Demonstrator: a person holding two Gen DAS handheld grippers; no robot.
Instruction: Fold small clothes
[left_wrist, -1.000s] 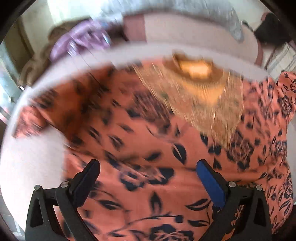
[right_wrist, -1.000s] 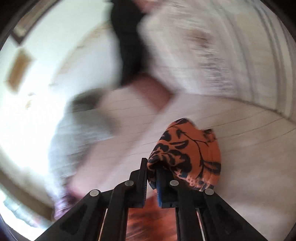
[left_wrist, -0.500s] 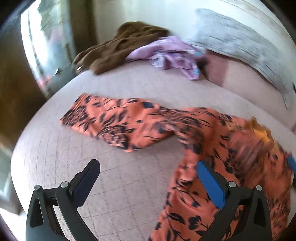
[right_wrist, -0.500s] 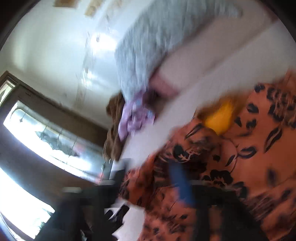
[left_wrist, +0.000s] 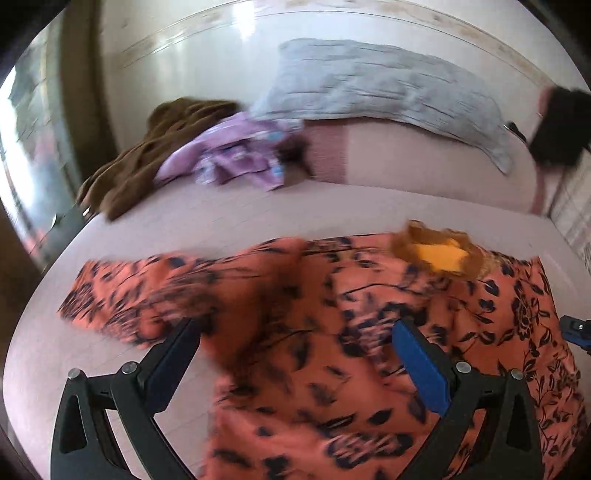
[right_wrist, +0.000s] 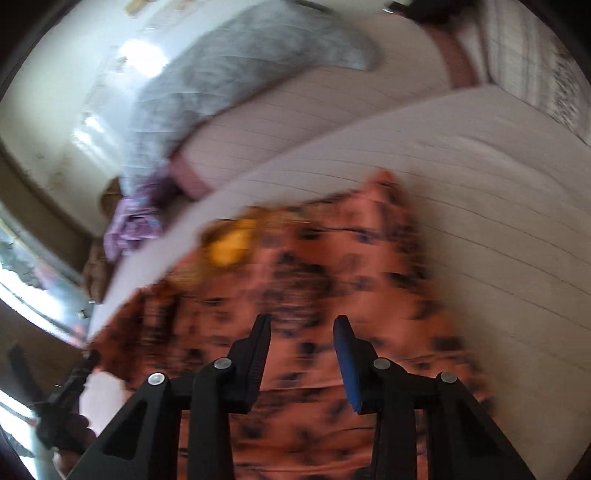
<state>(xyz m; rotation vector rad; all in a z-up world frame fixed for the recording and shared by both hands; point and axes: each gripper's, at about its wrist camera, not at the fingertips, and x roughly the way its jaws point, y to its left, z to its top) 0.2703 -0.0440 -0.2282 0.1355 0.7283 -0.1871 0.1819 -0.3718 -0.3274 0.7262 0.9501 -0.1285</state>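
Note:
An orange garment with a dark floral print (left_wrist: 332, 332) lies spread on the pale quilted bed (left_wrist: 221, 221), its yellow neckline (left_wrist: 439, 254) at the far side and one sleeve (left_wrist: 122, 291) stretched out to the left. My left gripper (left_wrist: 295, 339) is open and empty, low over the garment's left half. My right gripper (right_wrist: 301, 332) is open and empty over the garment (right_wrist: 314, 295), which is blurred in the right wrist view. A blue part of the right gripper (left_wrist: 576, 330) shows at the right edge of the left wrist view.
A grey pillow (left_wrist: 388, 88) lies along the wall behind. A purple garment (left_wrist: 236, 155) and a brown one (left_wrist: 147, 147) are heaped at the back left of the bed. A dark object (left_wrist: 557, 129) sits at the back right.
My right gripper was shut on a bunch of the orange fabric and has let it go; it now stands open above the garment. The left gripper swung left, then back over the garment.

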